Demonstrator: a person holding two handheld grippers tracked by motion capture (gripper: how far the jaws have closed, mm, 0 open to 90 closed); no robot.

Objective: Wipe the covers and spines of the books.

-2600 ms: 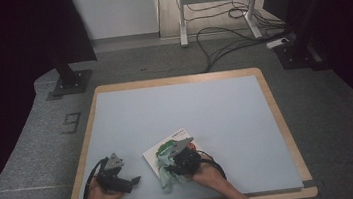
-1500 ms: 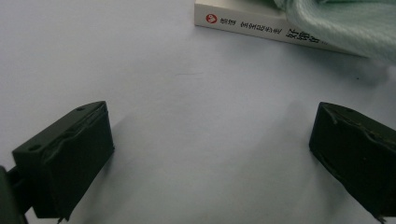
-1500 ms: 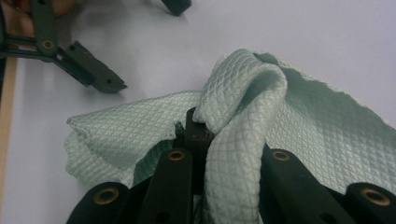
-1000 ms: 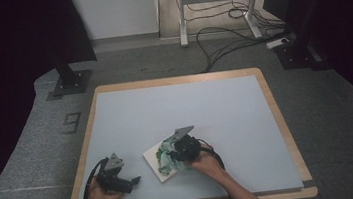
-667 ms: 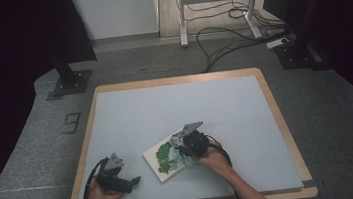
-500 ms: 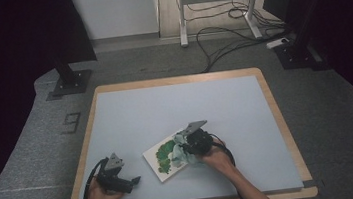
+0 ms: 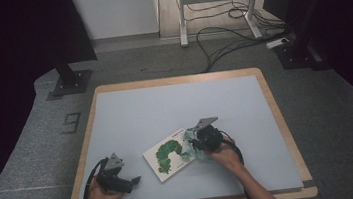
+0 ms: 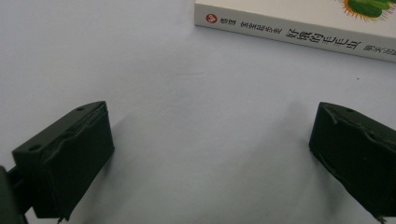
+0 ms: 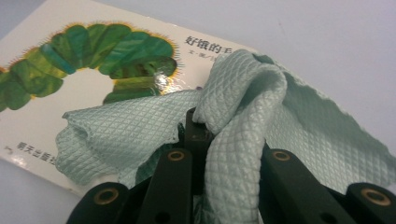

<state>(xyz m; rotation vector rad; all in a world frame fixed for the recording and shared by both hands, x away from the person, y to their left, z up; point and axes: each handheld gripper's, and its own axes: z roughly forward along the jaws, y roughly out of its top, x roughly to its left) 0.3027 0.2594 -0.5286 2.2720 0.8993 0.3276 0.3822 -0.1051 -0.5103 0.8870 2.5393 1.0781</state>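
Cloth pinched over the book

The right hand-held gripper (image 9: pixel 224 140) clamps a pale green cloth (image 9: pixel 233 140) — bunched, draped across the caterpillar book (image 9: pixel 93 70) on the tabletop (image 9: pixel 336 42).

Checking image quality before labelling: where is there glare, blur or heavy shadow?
Right gripper view: a glare spot on the glossy white caterpillar book, near black jaws blurred. Left gripper view: soft shadows under the open jaws. High view: dark surroundings, pale blue table evenly lit.

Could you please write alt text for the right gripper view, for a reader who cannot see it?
The right gripper pinches a bunched pale green cloth between its black jaws, and the cloth drapes over the corner of a white picture book showing a green caterpillar. The book lies flat on a pale blue table.
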